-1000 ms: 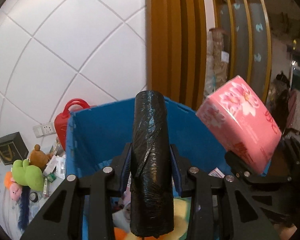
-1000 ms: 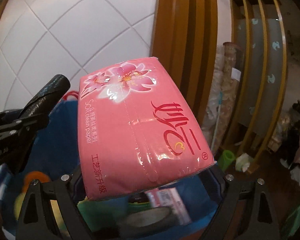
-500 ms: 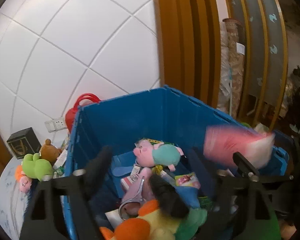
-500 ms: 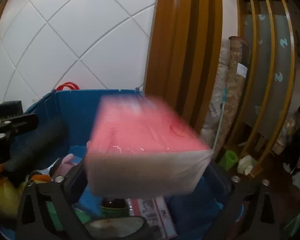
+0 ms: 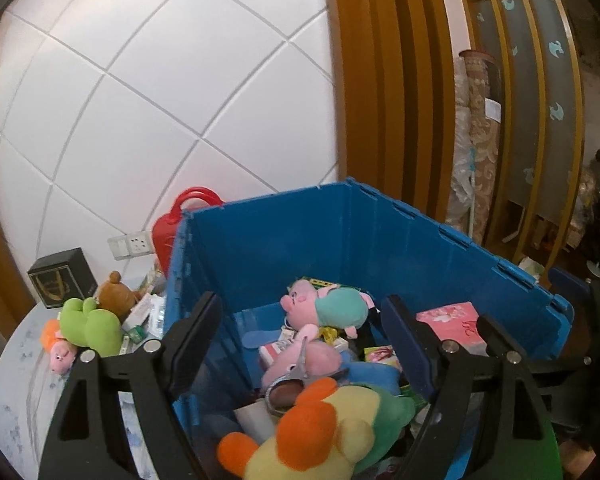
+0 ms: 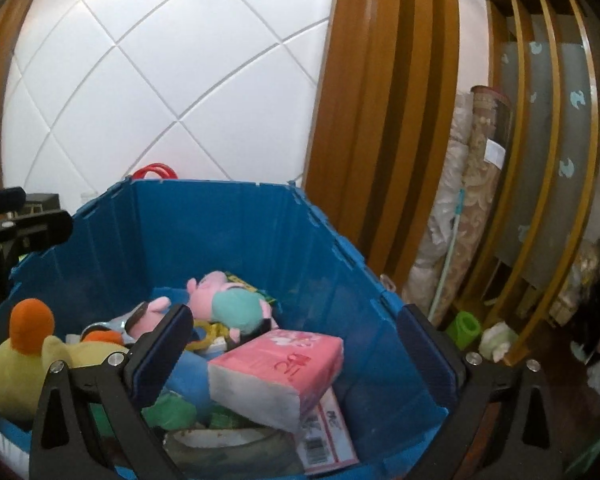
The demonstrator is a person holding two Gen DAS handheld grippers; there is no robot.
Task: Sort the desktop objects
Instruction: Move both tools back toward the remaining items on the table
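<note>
A blue plastic bin point(image 5: 340, 232) point(image 6: 228, 232) holds plush toys, boxes and other small items. The pink tissue pack point(image 6: 278, 370) lies inside it on the right; it also shows in the left wrist view point(image 5: 450, 320). My left gripper point(image 5: 300, 344) is open and empty above the bin's near left side. My right gripper point(image 6: 296, 352) is open and empty above the tissue pack. A pink pig plush point(image 5: 324, 306) and a yellow and orange plush point(image 5: 320, 428) lie in the bin. The black roll is not visible.
Left of the bin on the pale table point(image 5: 16, 380) lie a green plush point(image 5: 92, 326), a brown bear point(image 5: 114, 294), a black box point(image 5: 60, 276) and a red bag point(image 5: 172, 224). A tiled wall stands behind, and wooden slats and clutter stand to the right.
Both grippers opened. The black roll left my left gripper and the pink tissue pack left my right gripper; the pack now lies in the bin.
</note>
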